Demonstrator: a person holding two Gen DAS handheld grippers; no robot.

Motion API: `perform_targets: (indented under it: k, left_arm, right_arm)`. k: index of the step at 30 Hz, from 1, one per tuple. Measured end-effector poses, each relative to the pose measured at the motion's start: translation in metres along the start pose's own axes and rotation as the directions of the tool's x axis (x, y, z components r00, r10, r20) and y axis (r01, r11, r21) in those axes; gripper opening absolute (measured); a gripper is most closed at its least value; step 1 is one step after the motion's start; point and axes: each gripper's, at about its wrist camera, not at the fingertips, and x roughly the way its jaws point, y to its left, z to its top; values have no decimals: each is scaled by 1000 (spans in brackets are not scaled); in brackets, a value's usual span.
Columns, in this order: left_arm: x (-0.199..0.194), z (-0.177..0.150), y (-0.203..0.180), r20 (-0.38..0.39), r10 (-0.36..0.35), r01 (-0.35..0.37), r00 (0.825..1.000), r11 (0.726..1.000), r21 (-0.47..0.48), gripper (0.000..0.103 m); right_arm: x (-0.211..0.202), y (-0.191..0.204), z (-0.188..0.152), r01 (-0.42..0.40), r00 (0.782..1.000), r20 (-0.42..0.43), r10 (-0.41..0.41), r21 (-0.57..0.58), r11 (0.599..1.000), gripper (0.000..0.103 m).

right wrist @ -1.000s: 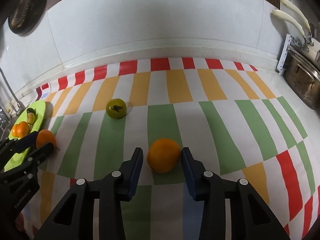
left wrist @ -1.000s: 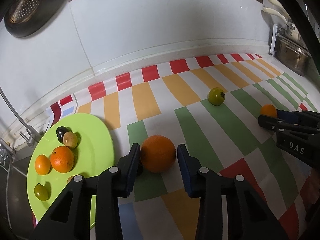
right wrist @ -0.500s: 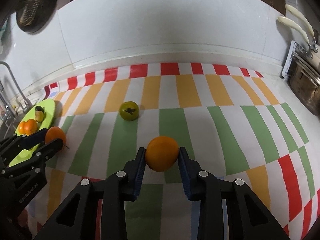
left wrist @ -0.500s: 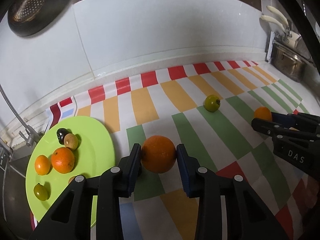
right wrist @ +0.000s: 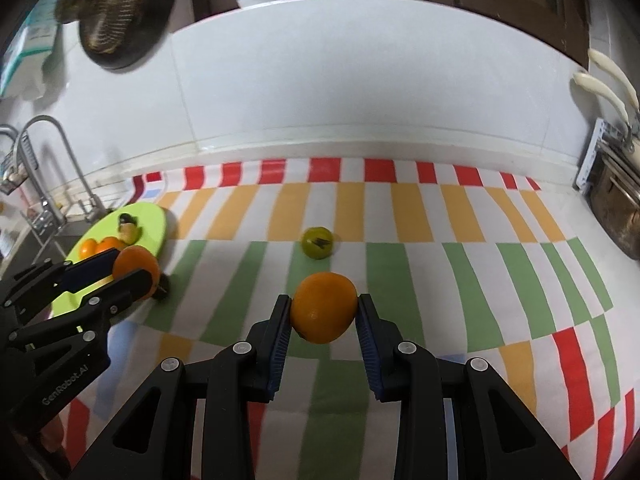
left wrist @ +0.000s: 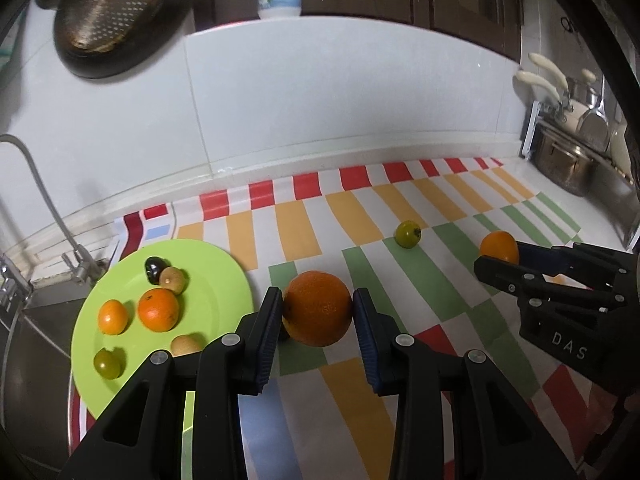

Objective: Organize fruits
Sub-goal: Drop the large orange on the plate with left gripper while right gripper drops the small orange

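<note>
Fruits are split three ways — two in the jaws, one loose, the rest plated. The left gripper (left wrist: 316, 316) has its jaws closed on a large orange (left wrist: 317, 308), both blue pads touching its sides, and the fruit appears lifted clear of the striped cloth (left wrist: 360, 208) covering the table. The right gripper (right wrist: 323, 318) has its jaws pressed the same way on a smaller orange (right wrist: 323, 307). Ahead of both sets of jaws, a green tomato (left wrist: 407, 234) sits alone on the cloth. Left of the left jaws lies a lime-green plate (left wrist: 216, 276) holding two small oranges, a dark fruit, two tan ones and a small green one — well apart from the tomato. Beyond the plate, a faucet (left wrist: 40, 200) rises by the wall; far right, a steel pot (left wrist: 566, 168).
</note>
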Motion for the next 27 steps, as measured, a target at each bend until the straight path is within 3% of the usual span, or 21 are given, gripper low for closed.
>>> perform_targets:
  k: [12,27]
  left_arm:
    - [-50,-14,15,58,48,-45,997,998,-52,36]
    - [-90,-33,58,89,147,-136,985,984,-119,36]
  right_arm:
    - [-37,36,-1,-56,996,62,61,-77,995,34]
    - [-56,94,7,-150,979,111,170,-170,974,34]
